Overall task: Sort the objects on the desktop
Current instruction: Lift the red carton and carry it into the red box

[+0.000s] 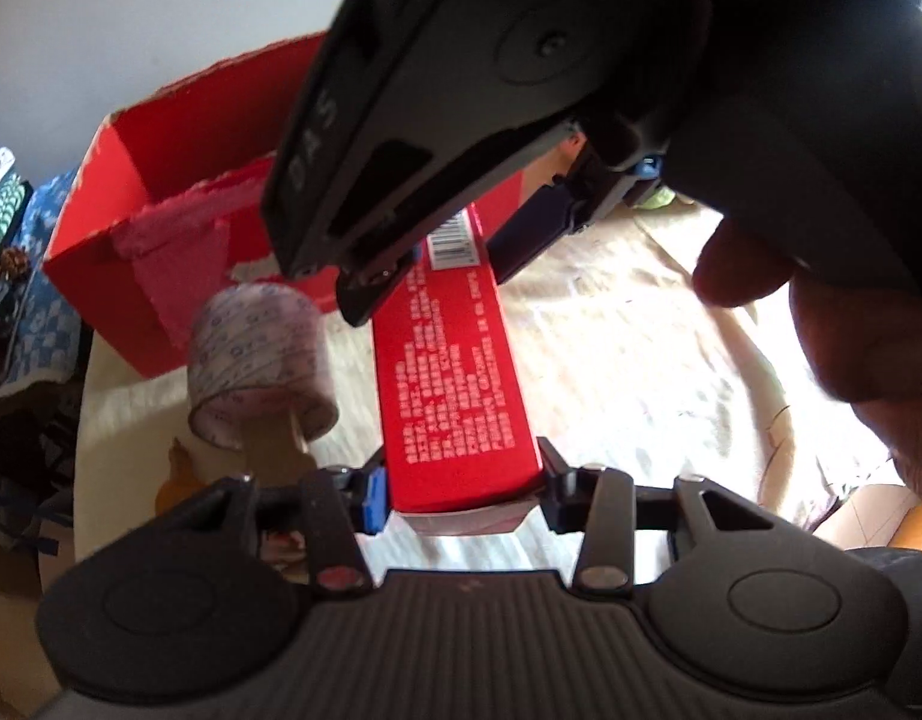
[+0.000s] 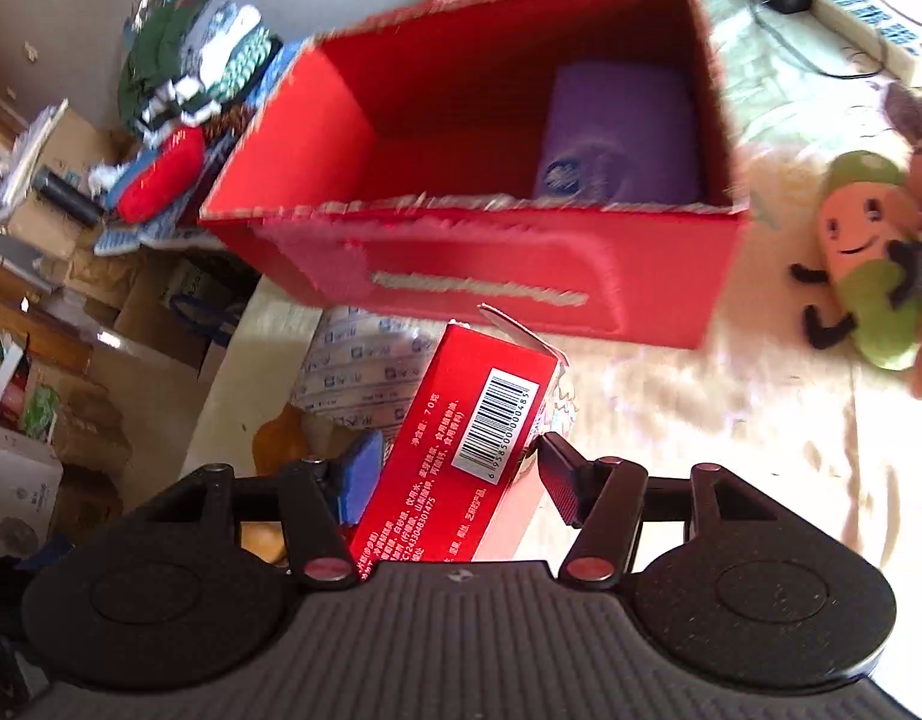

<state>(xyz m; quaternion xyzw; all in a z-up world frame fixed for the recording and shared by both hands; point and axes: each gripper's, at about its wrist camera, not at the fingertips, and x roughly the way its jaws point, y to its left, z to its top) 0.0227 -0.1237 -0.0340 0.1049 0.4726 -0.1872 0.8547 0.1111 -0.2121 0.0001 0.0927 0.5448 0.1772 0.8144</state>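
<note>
A long red carton [image 1: 455, 390] with white print and a barcode is held at both ends. In the left wrist view my left gripper [image 1: 461, 492] is shut on its near end, blue pad on the left side. My right gripper [image 1: 446, 264] comes in from above and clamps the far end by the barcode. In the right wrist view the same carton [image 2: 461, 450] sits tilted between the right gripper's [image 2: 458, 474] fingers, its open flap pointing toward the red storage box [image 2: 670, 276]. A purple packet [image 2: 622, 138] lies inside that box.
A roll of printed tape [image 1: 257, 354] stands left of the carton, in front of the red storage box [image 1: 101, 240]. A plush toy [image 2: 868, 264] and a power strip [image 2: 862, 12] lie to the right on the pale cloth. A hand [image 1: 832, 330] grips the right tool. Clutter is piled off the table's left edge.
</note>
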